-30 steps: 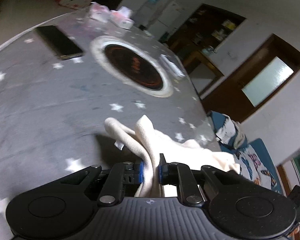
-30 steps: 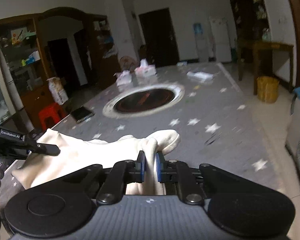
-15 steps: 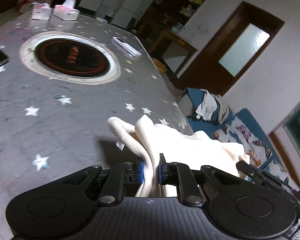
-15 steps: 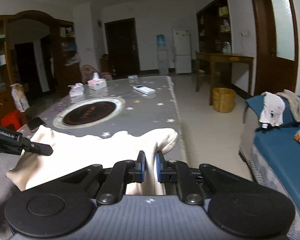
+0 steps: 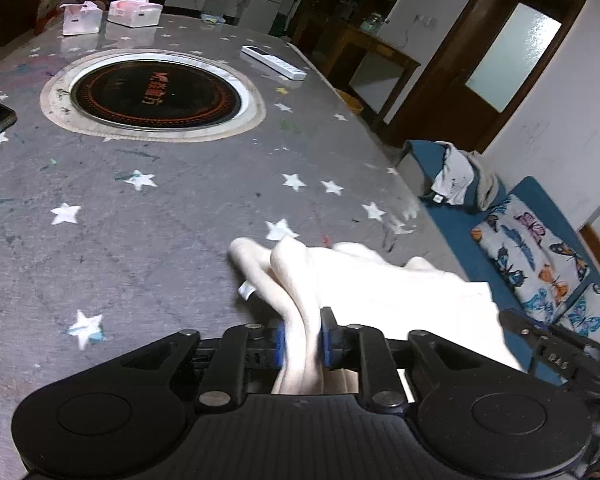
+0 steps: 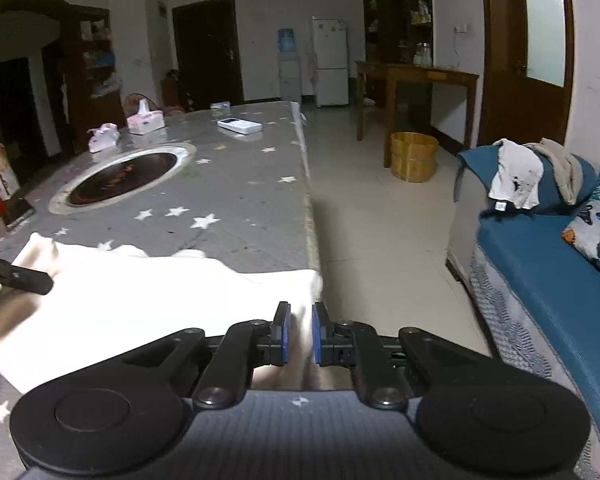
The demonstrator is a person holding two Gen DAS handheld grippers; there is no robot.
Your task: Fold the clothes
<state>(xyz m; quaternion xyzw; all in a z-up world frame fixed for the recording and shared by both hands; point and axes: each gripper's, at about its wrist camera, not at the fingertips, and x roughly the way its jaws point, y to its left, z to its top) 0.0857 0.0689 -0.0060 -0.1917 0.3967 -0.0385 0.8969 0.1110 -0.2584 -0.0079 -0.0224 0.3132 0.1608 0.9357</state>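
Soft cream garment [image 5: 380,288] bunched between opening left tongs [image 5: 303,338], clenched in right tongs [image 6: 300,334].

Dim room, white walls, pale tiled floor [image 6: 380,216]. A blue sofa [image 6: 548,264] on the right, a wooden desk [image 6: 416,76], white fridge [image 6: 330,62] and dark doors [image 6: 206,48] beyond.

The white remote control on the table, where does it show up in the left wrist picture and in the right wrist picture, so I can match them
Left wrist: the white remote control lies near the table's far right edge, upper middle of the picture, right of the round burner.
Right wrist: the remote lies at the table's far end, left of centre, beyond the burner.
Shared landmark: the round burner set into the star-patterned table.
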